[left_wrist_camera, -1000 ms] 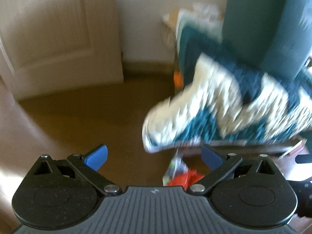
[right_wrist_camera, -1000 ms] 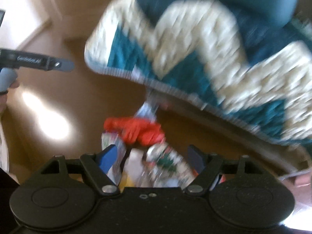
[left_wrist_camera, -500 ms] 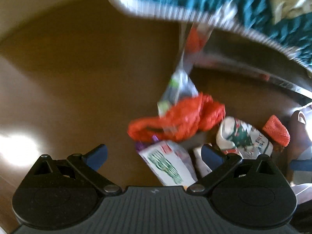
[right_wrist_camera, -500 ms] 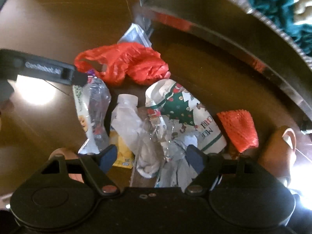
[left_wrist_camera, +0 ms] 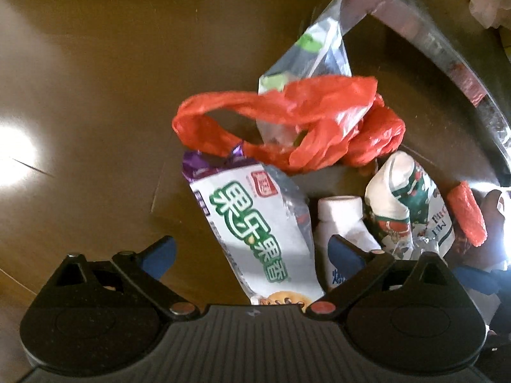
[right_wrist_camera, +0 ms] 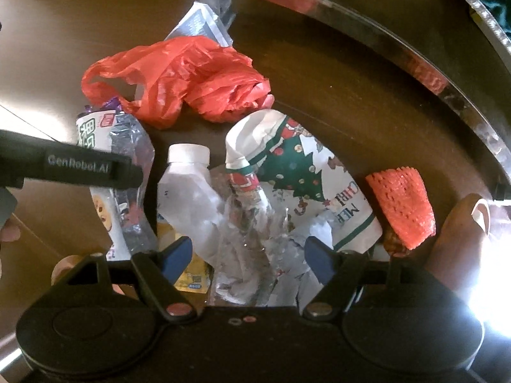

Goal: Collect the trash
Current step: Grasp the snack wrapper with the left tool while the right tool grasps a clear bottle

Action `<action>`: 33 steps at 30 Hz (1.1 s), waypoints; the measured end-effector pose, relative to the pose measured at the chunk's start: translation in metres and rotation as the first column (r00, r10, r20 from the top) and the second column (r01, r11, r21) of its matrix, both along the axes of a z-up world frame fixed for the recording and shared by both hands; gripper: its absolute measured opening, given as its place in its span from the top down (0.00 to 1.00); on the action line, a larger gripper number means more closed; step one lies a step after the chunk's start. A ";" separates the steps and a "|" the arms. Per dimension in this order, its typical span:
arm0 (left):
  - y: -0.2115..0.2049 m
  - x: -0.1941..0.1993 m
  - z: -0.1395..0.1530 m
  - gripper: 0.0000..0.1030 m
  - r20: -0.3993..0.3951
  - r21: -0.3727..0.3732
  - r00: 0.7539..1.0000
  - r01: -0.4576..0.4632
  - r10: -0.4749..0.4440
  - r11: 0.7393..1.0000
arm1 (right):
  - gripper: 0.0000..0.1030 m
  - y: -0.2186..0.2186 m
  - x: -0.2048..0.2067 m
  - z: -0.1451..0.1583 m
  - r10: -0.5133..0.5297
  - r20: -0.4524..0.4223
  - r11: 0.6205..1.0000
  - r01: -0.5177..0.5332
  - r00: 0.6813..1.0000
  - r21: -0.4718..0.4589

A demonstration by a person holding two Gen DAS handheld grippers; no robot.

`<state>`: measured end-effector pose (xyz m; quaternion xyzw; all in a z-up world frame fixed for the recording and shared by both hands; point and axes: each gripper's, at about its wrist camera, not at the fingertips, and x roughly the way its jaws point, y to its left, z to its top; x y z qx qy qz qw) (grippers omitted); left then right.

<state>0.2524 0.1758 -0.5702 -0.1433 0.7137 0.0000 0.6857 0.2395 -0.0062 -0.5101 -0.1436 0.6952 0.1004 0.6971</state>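
Note:
A pile of trash lies on the brown floor. A red plastic bag (left_wrist_camera: 287,121) (right_wrist_camera: 179,76) lies at its far side. A white snack wrapper with green letters (left_wrist_camera: 255,233) (right_wrist_camera: 95,127) lies between my open left gripper's (left_wrist_camera: 252,252) fingers. A crushed white bottle (left_wrist_camera: 340,220) (right_wrist_camera: 188,191), a Christmas paper cup (left_wrist_camera: 405,210) (right_wrist_camera: 297,172), crumpled clear plastic (right_wrist_camera: 252,239) and an orange foam net (left_wrist_camera: 468,217) (right_wrist_camera: 402,204) lie beside it. My right gripper (right_wrist_camera: 249,257) is open above the bottle and clear plastic. The left gripper's side (right_wrist_camera: 70,167) shows in the right wrist view.
A clear bag with green print (left_wrist_camera: 306,63) leans behind the red bag. A shiny metal frame edge (left_wrist_camera: 447,48) (right_wrist_camera: 399,57) curves along the far right. A yellow packet (right_wrist_camera: 191,274) lies under the bottle. A brown slipper toe (right_wrist_camera: 463,233) sits at the right. Bare floor lies to the left.
Both grippers have tilted down from the blanket and room to the trash pile and moved closer to it. Both stay open.

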 end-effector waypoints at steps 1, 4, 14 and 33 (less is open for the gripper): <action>0.000 0.000 -0.002 0.09 -0.009 -0.005 1.000 0.001 -0.001 1.000 | 0.27 -0.001 0.000 0.000 0.002 0.002 1.000 -0.002 1.000 0.002; 0.000 -0.004 -0.004 0.28 -0.024 -0.019 1.000 0.006 -0.006 1.000 | 0.28 -0.003 0.002 0.000 0.005 0.003 1.000 -0.005 1.000 0.013; 0.005 -0.007 -0.007 0.80 -0.047 -0.012 0.999 -0.002 0.001 1.000 | 0.60 -0.009 0.005 -0.002 -0.014 -0.019 1.000 0.014 1.000 0.021; 0.027 -0.035 0.068 0.97 0.102 0.076 0.993 0.044 -0.052 0.996 | 0.62 -0.037 -0.013 0.131 0.080 0.207 0.990 -0.103 0.975 0.099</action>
